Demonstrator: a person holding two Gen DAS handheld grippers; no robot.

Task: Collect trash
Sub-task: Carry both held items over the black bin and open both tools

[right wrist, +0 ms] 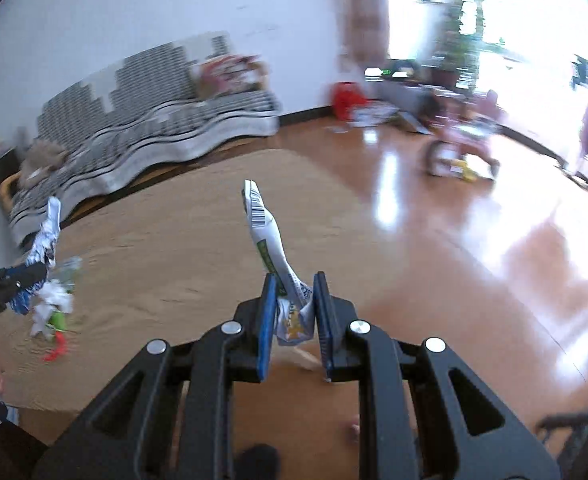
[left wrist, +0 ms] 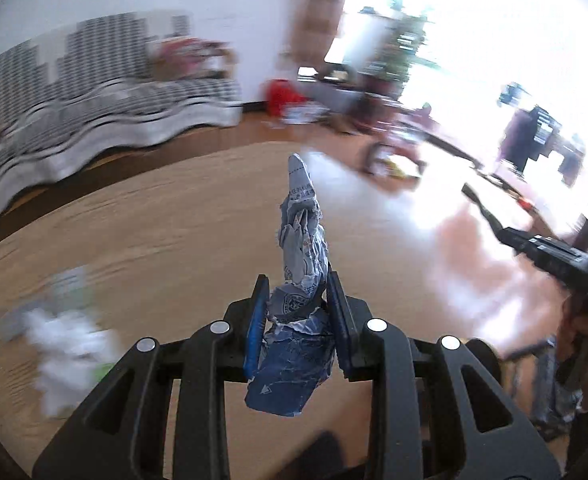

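left hand-held gripper (left wrist: 298, 300) clamps blue crumpled wrapper (left wrist: 303, 240) above rug (left wrist: 174, 220) | right hand-held gripper (right wrist: 294, 300) clamps white-green wrapper (right wrist: 268, 236) above rug

Ahead of me a sofa (right wrist: 150, 120) draped in a black-and-white patterned cover stands against a plain white wall (right wrist: 174, 8), with a blurred heap of reddish items at its right end. A tan rug (left wrist: 154, 220) lies on a glossy wooden floor (right wrist: 454, 260) just before the sofa. Farther right, a red bag (right wrist: 346, 98) sits by the wall, a small pink ride-on toy (right wrist: 462, 152) stands on the floor, and a potted plant (right wrist: 458, 40) shows against a very bright window.
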